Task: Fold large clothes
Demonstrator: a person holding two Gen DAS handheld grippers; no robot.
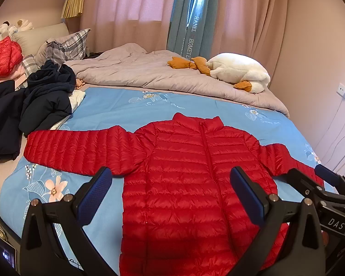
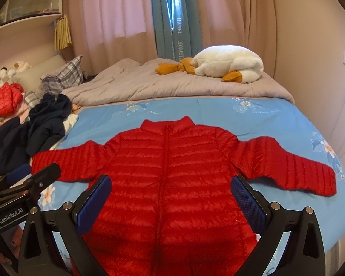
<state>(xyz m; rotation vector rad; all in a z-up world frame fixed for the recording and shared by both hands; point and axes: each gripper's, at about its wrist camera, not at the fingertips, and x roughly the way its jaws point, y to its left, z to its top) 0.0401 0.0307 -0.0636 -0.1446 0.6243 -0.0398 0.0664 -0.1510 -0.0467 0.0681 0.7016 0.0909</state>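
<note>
- We see the red jacket (image 1: 191, 172) flat on the bed (image 1: 117, 110), collar at 12 o'clock.
- Left fingers (image 1: 170, 188) and right fingers (image 2: 172, 193) spread apart, empty.
- Sleeves stretch toward 9 and 3.

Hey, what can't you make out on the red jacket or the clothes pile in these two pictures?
- Red jacket hem: cut off by the bottom edge, both views.
- Jacket's right cuff: left wrist view, hidden behind the right gripper.
- Dark clothes pile: cut by the left edge; separate garments unclear.
</note>
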